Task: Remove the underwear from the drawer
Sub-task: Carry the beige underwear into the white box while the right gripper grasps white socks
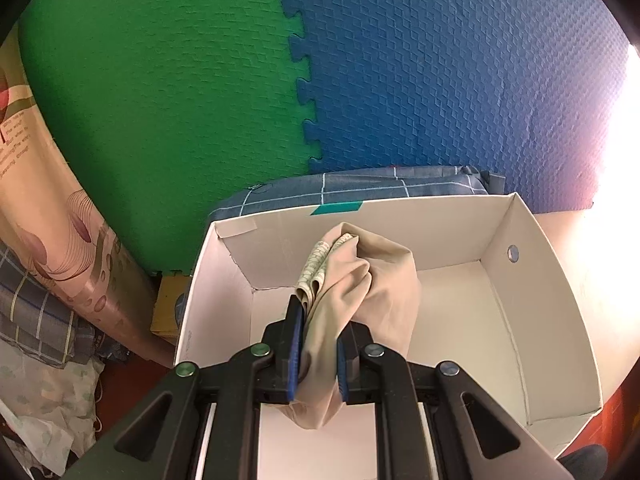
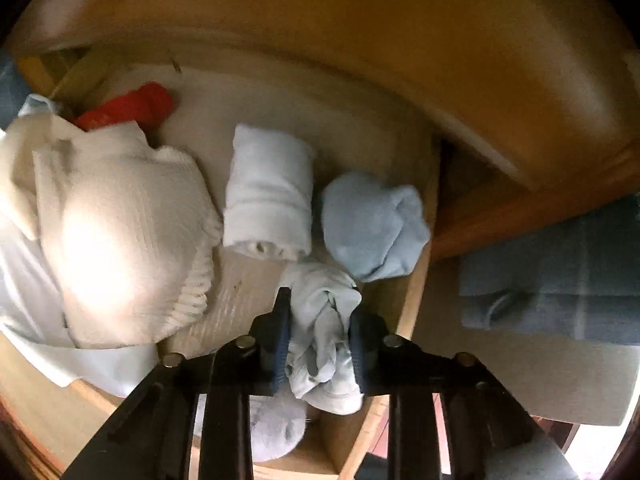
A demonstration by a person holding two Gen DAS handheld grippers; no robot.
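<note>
**Two grippers, two garments: one held over a box, one seized in the drawer**

Left wrist view: The left gripper is clamped on a beige pair of underwear, its blue-padded fingers pressing the bunched cloth from both sides. A patterned waistband shows at the garment's far end, and the cloth hangs over the open white cardboard box, whose floor looks bare on the right. A strip of teal tape marks the box's far rim. Behind the box lies a folded blue checked cloth, and beyond it stand green and blue foam mats joined by a jigsaw edge. A floral fabric drapes at the far left.

Right wrist view: The right gripper points steeply down into the wooden drawer, its jaws drawn in on a crumpled pale grey-white pair of underwear near the drawer's right wall. The picture is slightly blurred. Just beyond it lie a rolled white garment and a balled light-blue one. A large cream ribbed garment fills the left side, with a red item at the far left corner. Outside the drawer, to the right, rests a folded blue-grey cloth.
</note>
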